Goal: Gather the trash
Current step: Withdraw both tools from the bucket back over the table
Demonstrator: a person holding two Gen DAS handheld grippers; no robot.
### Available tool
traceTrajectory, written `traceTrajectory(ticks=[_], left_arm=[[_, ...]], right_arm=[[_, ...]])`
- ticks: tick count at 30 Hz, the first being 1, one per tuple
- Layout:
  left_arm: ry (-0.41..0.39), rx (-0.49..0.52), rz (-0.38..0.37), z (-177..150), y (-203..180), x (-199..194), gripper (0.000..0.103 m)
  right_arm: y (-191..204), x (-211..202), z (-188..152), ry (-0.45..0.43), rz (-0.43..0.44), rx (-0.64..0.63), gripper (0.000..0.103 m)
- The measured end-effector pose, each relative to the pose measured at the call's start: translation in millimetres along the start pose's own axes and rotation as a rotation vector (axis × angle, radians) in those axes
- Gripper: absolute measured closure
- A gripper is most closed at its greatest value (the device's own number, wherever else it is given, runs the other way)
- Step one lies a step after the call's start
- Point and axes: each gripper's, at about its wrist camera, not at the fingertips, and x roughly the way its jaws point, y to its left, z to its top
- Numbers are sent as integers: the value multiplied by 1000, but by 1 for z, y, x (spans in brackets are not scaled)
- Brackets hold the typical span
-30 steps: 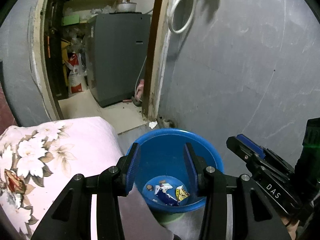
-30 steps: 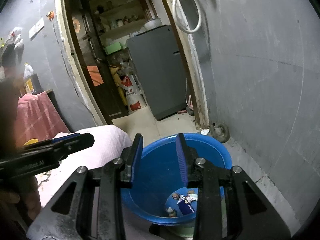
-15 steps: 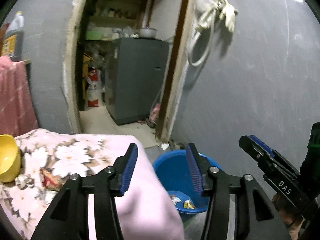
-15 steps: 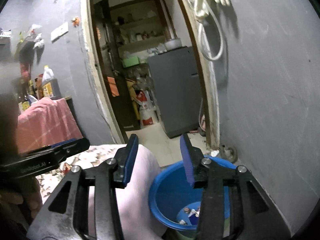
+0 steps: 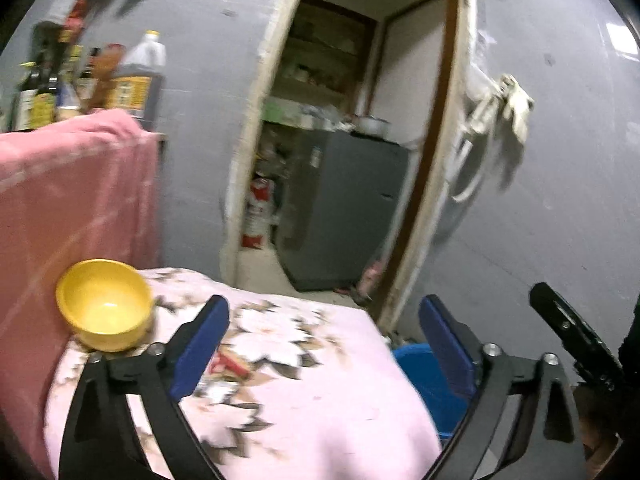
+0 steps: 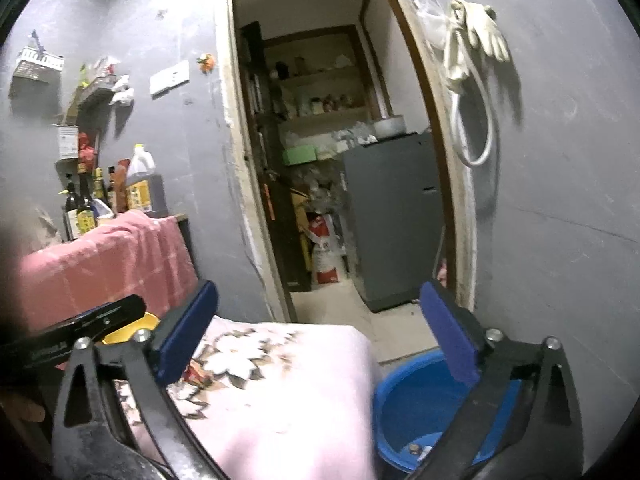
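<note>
Trash shows in 2 places. 1 red-and-white wrapper [image 5: 218, 362] lies on the floral pink cloth [image 5: 304, 392], seen between the fingers of the left gripper [image 5: 324, 344] and just inside the left finger of the right gripper [image 6: 316, 332]. The rest sits in the blue bin [image 6: 416, 404] on the floor, just beside the cloth's right edge, below the doorway.

Claws: both have just been opening and now stand wide apart; nothing lies between the pads of either 1. Neither touches the cloth.

Containers:
1. Blue bin: a few small scraps are visible at the bottom in the right wrist view; kind cannot be told. In the left wrist view only its rim shows.
2. Yellow bowl [image 5: 104, 312]: upright on the cloth near the back left edge, against the pink towel [image 5: 76, 200]. Looks empty.

Risks, as judged:
- Left wrist view is blurred, so aim on the wrapper may be off; a pinch could catch cloth with it and drag the cloth, tipping the bowl.
- The bowl sits close to the wrapper; a wide-open finger sweeping in could knock it.
- The 2 grippers hang near each other, each showing in the other's view; reaching for the same wrapper could make them collide.
- A light wrapper may slip out before the bin.
</note>
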Motion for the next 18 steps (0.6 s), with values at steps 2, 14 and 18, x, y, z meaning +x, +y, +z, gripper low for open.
traceTrajectory(ticks=[2, 14, 18], left_arm=[[-28, -14, 37, -1, 14, -10, 5], [-96, 4, 215, -23, 74, -39, 4], [-99, 15, 254, -33, 90, -41, 4]], right_arm=[[13, 1, -1, -11, 19, -10, 0], [79, 15, -21, -53, 141, -72, 0], [97, 25, -32, -50, 175, -99, 0]])
